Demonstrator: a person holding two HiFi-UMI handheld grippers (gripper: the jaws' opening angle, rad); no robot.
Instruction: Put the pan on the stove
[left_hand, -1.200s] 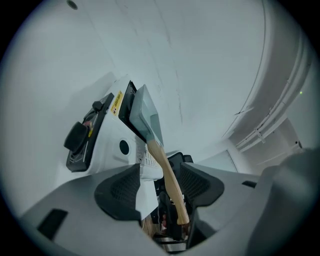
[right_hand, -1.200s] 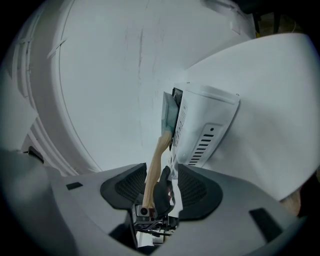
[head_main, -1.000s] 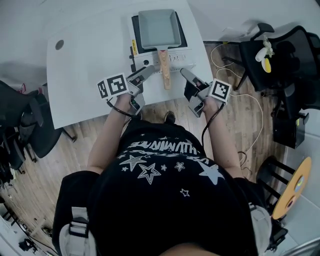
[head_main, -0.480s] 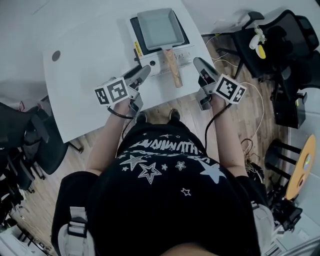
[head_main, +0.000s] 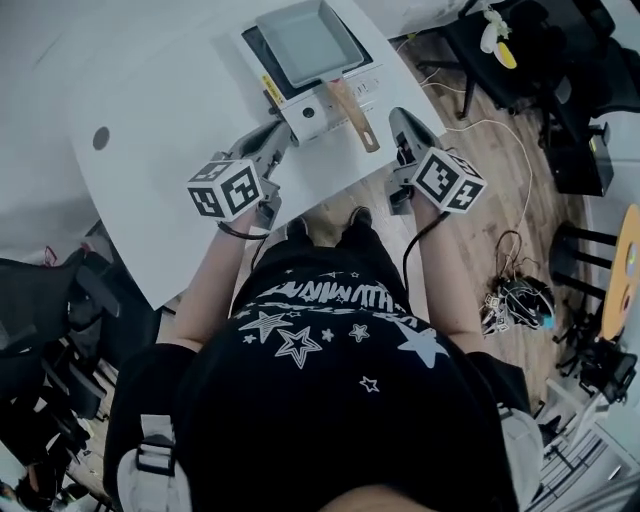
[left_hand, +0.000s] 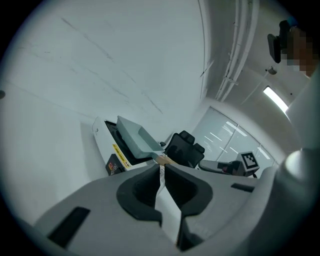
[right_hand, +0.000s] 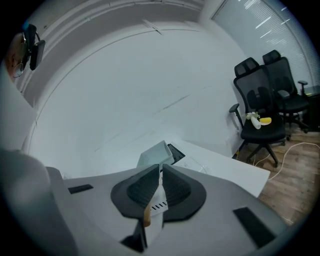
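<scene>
The pan (head_main: 305, 42) is shallow, grey and rectangular, with a light wooden handle (head_main: 355, 112). It sits on the white stove (head_main: 312, 112) near the right edge of the surface (head_main: 170, 110), handle pointing towards the person. The left gripper (head_main: 283, 133) and right gripper (head_main: 400, 122) hang either side of the handle, clear of it. The jaws of both have just been closing and now meet on nothing.

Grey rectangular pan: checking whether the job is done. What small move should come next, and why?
Probably just draw the left gripper and right gripper back to rest: their jaws have just been closing on nothing, and the grey rectangular pan already sits on the white portable stove.
</scene>
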